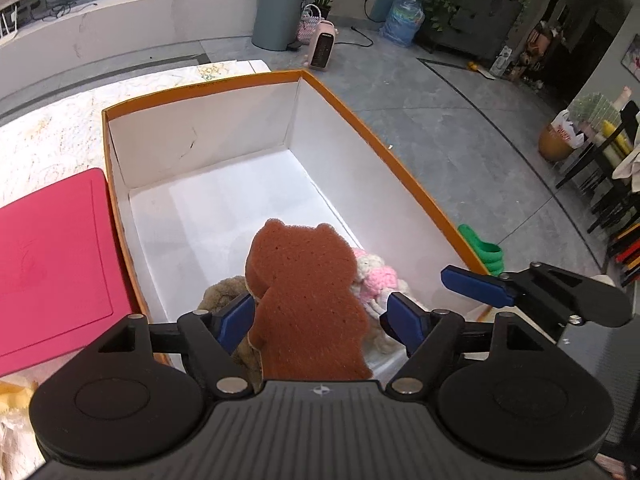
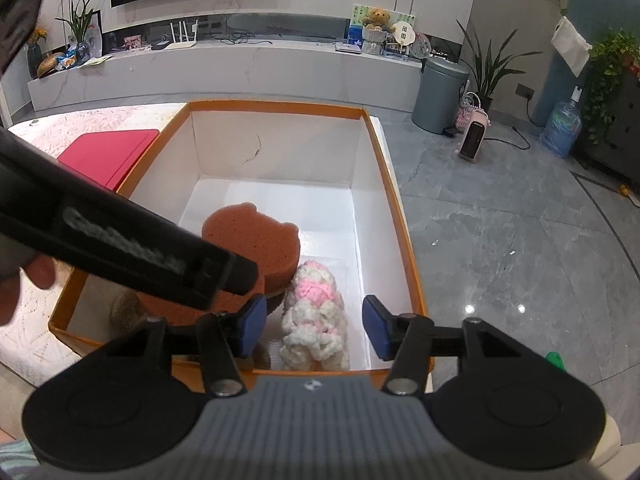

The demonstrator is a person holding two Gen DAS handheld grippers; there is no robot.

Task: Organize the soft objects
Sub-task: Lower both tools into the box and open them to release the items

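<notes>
Nearest in the left wrist view, the left gripper (image 1: 320, 318) has its blue-padded fingers (image 1: 236, 320) spread wide, one on each side of a brown bear-shaped sponge (image 1: 308, 300); a gap shows on the right side, and whether the left pad touches the sponge cannot be told. The sponge lies at the near end of the orange-rimmed cardboard box (image 1: 400, 168), resting partly on a tan plush toy (image 1: 222, 292). Just beside it to the right lies a pink-and-white crocheted toy (image 1: 376, 276), also inside the box.

In the right wrist view, the right gripper (image 2: 316, 330) hovers over the near end of the box with its fingers (image 2: 376, 332) parted wide and holding nothing; the crocheted toy (image 2: 316, 316) sits below, between them. The left gripper's black body crosses that view from the left.

To the left of the box, a red mat (image 1: 52, 264) lies on the white patterned table (image 1: 48, 136). Beyond, on the grey floor, stand a grey bin (image 1: 280, 12) and a small pink heater (image 1: 322, 46).
</notes>
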